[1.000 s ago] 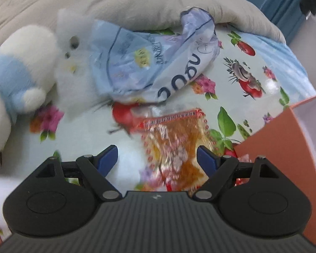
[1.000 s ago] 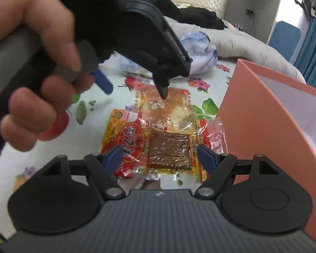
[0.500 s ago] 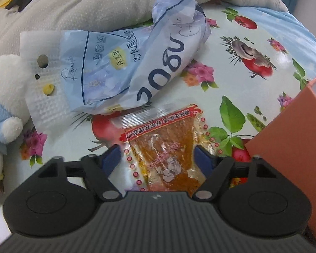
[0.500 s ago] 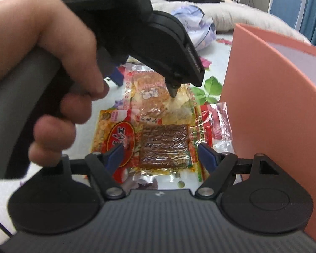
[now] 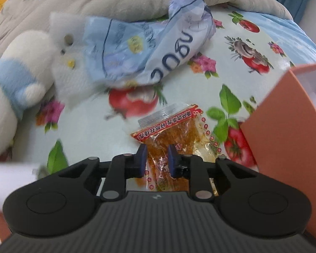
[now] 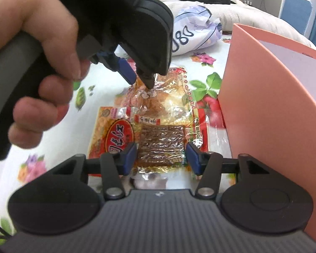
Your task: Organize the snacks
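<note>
1. Orange-tinted clear snack packet with a red printed border (image 5: 179, 132): pinched in the closed jaws of the left gripper (image 5: 157, 158), on a raised fold near the middle. Most of the film seems to lie on the flower-printed cloth (image 5: 94, 130), just beside the salmon-orange cardboard box (image 6: 263, 105).
2. Risk of slipping: only a thin, glossy crease between the pads, so probably a weak hold. Could slide out with a fast lift or swing toward the box.
3. Risk of dragging neighbours: in the right wrist view, near edge of this packet touching or overlapping the clear packet with the dark brown strip (image 6: 162, 141) and the yellow packet with a red oval label (image 6: 113, 135). Cannot tell which lies on top. May pull these two out of place if lifted at a low angle.
4. Right gripper (image 6: 161, 156): jaws open, one on each side of the brown-strip packet, holding nothing. Its left pad stands over the edge of the yellow packet, so closing now could catch both packets together, or only wrinkle the flat film without a real hold.
5. Risk of collision: both grippers close together over the same small pile, and the box wall just beside the right one. Could knock or tip the box with a careless turn.
6. Crumpled pale blue and white plastic bag (image 5: 158, 42) and white and blue plush toy (image 5: 16, 78): well apart from the pile, probably no trouble.
</note>
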{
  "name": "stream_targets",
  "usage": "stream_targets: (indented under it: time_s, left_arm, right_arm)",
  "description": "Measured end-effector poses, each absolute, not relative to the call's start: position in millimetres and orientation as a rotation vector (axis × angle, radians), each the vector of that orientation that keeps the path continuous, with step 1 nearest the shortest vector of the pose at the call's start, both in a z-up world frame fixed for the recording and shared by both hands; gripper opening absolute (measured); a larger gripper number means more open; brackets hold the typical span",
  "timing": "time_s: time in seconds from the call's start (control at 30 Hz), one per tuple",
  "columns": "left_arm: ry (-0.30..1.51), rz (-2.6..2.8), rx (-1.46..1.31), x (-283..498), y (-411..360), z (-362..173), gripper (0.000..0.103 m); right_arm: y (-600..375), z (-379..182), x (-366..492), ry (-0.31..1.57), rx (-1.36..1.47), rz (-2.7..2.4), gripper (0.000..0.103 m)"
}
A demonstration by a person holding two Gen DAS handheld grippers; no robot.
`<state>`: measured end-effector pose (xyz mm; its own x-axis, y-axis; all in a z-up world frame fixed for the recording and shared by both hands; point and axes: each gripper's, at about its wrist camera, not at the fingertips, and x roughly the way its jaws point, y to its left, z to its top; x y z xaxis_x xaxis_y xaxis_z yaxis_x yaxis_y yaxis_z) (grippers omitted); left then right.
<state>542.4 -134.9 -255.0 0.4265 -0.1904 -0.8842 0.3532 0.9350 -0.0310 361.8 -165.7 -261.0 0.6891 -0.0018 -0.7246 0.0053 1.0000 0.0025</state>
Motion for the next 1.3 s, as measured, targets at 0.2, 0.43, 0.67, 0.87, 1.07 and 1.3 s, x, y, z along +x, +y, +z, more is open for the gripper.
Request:
stream_targets:
  time_s: [0.2, 0.43, 0.67, 0.87, 1.07, 1.3]
  left_arm:
    - [1.104, -0.329, 0.133, 490, -113, -253, 0.022]
    - [1.103, -0.307, 0.097, 422, -77, -249, 0.021]
    - [1.091, -0.246, 0.043, 370, -48, -247, 0.02]
    - [1.084, -0.206, 0.03, 340, -33, -241, 0.0]
    - [1.109, -0.172, -0.02, 308, -14, -242, 0.0]
    - [1.086, -0.142, -0.099, 270, 5, -233, 0.0]
  right_arm:
    - [-163, -256, 316, 0.858, 0.003, 0.075, 0.053]
    - [-155, -252, 253, 0.884, -0.061, 0.185, 0.052]
    - [-148, -251, 203, 0.879, -0.12, 0.222, 0.052]
    - [-156, -246, 181, 0.877, -0.106, 0.216, 0.052]
    - [-166, -241, 164, 0.865, -0.069, 0.214, 0.051]
    - [-177, -247, 149, 0.848, -0.04, 0.223, 0.052]
